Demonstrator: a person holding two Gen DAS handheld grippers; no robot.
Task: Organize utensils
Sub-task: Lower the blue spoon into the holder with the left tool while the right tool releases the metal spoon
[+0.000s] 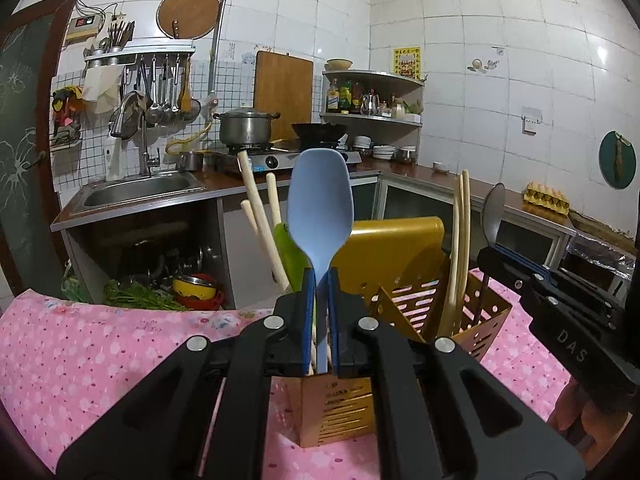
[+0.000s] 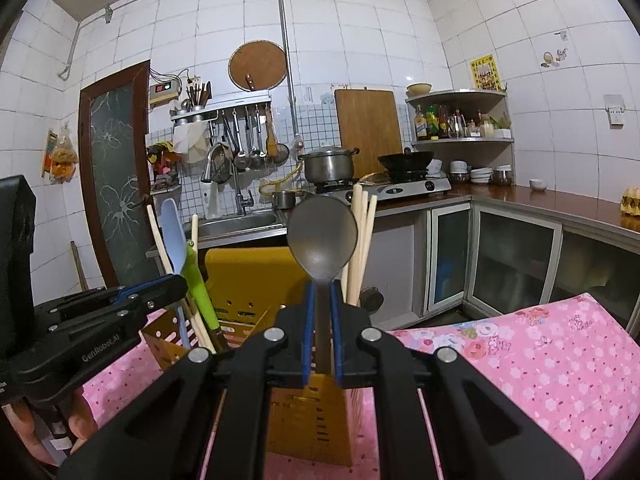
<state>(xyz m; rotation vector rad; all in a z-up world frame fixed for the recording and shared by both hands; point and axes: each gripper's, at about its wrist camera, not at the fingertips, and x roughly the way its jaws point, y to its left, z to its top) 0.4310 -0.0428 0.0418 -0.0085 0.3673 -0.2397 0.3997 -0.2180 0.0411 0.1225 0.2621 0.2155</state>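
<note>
Each wrist camera looks forward along its fingers, close above the perforated yellow plastic utensil holder (image 1: 404, 264). Both views share it, and seemingly the far kitchen counter (image 2: 500, 196).

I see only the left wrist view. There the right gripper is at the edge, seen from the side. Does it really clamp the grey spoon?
Observer: Yes. The right gripper is shut on the grey spoon. The handle sits between the blue pads, bowl upward.
Operator: Is the handle's end already inside the holder?
Observer: The handle runs down over the yellow utensil holder, but the gripper hides its end.
Operator: How does my blue spoon look from there?
Observer: The blue spoon shows edge-on, close beside a green utensil.
</note>
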